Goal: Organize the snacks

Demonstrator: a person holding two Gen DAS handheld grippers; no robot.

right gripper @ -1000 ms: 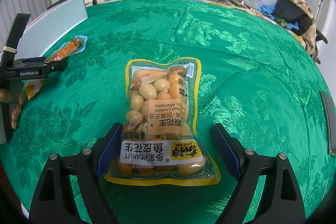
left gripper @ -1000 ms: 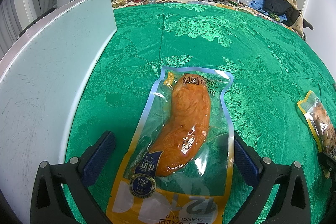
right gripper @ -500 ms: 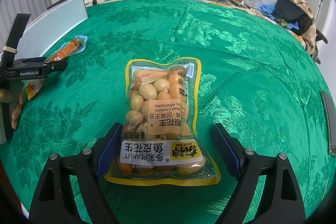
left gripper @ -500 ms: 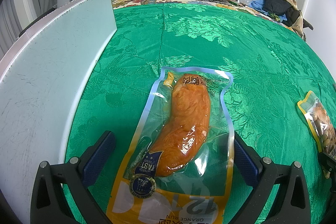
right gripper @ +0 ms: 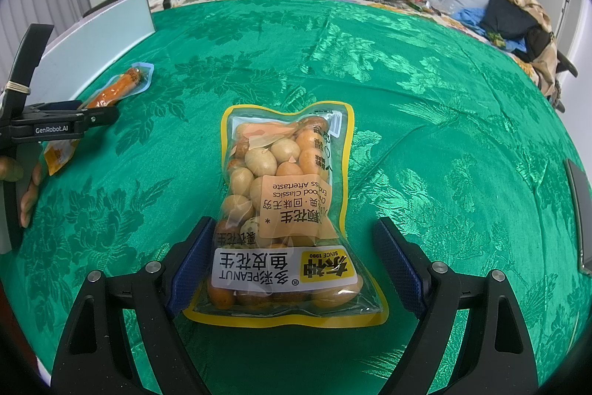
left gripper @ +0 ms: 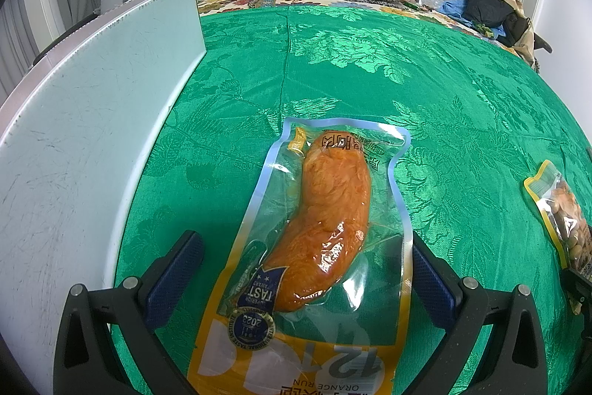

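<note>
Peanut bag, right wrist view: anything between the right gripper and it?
Nothing visible. The peanut bag lies flat on the green cloth, its near end already between the open fingers of the right gripper. The sausage pack sits far off to the side.

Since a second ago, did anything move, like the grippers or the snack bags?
Nothing visibly changed. The left gripper stays open around the clear vacuum pack with the orange sausage-shaped snack, and the right gripper stays open around the yellow-edged clear bag of coated peanuts. Both packs lie flat on the green patterned tablecloth, in the same spots.
</note>
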